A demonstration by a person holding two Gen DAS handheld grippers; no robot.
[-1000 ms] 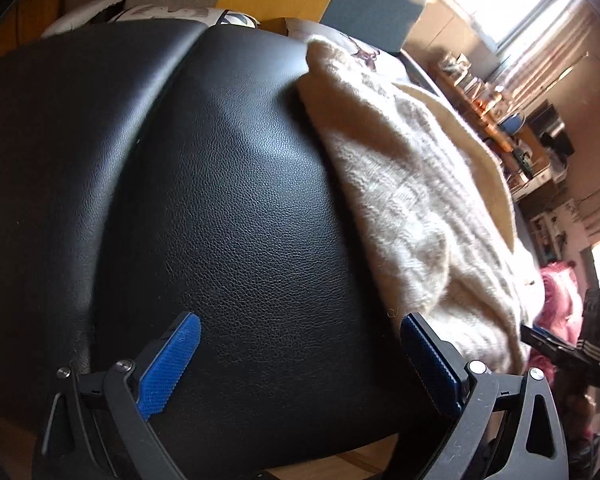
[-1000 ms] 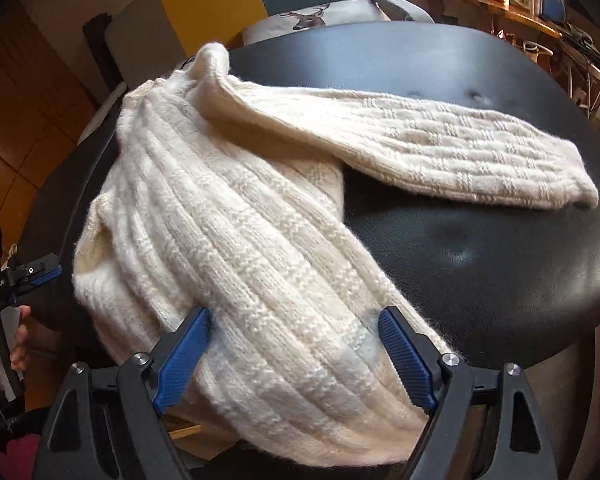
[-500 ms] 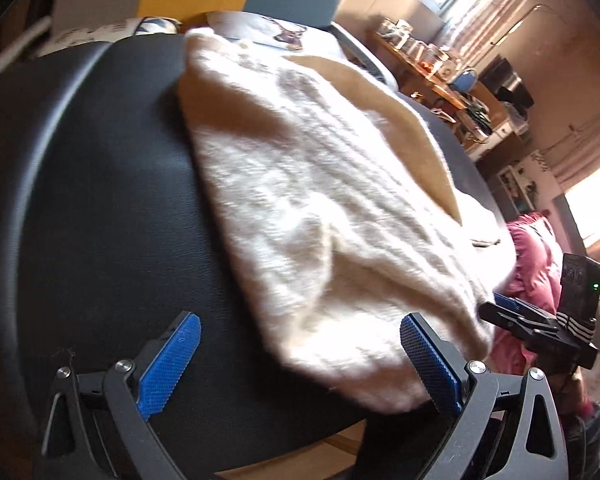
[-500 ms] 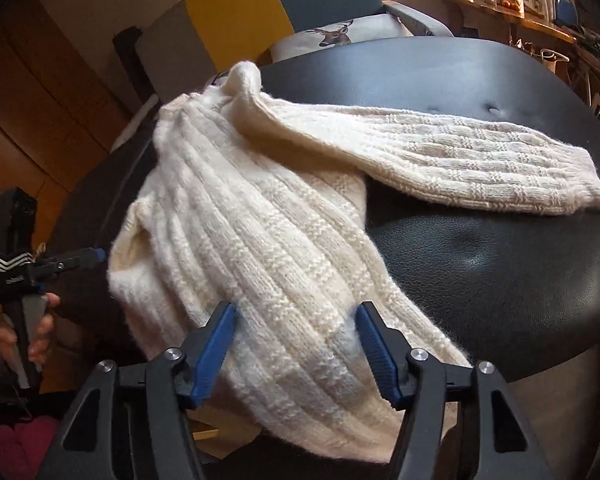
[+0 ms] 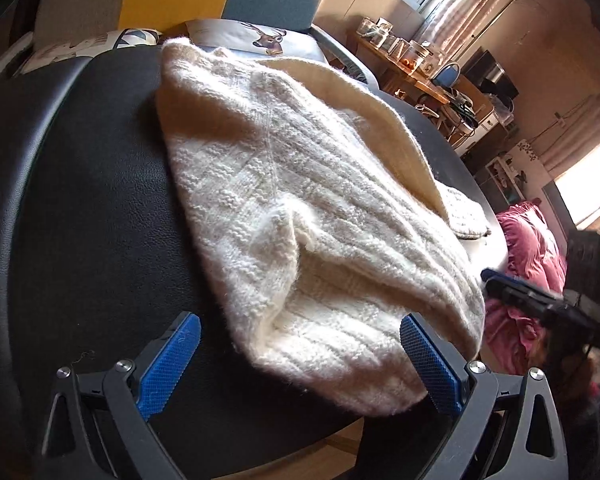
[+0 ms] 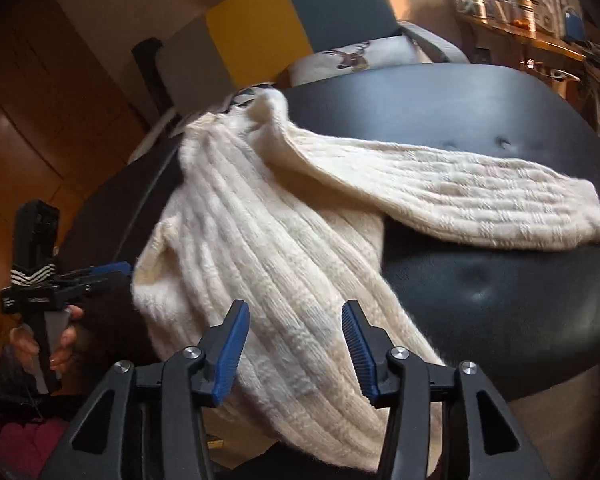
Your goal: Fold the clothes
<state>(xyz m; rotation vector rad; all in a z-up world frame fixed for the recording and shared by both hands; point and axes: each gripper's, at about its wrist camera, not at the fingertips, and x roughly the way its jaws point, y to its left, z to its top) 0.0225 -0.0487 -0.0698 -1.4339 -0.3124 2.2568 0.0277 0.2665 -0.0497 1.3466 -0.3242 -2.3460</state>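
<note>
A cream ribbed knit sweater (image 5: 308, 216) lies heaped on the black leather seat (image 5: 92, 208). Its near hem sits between the left gripper's (image 5: 300, 364) fingers, overhanging the seat edge. Ahead of the right gripper (image 6: 292, 344), one sleeve (image 6: 460, 200) stretches flat to the right across the seat.

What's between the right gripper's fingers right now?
In the right wrist view, the cream sweater runs through the gap of the right gripper: its ribbed lower part, hanging off the black seat. The jaws stand apart, not yet closed on it.
</note>
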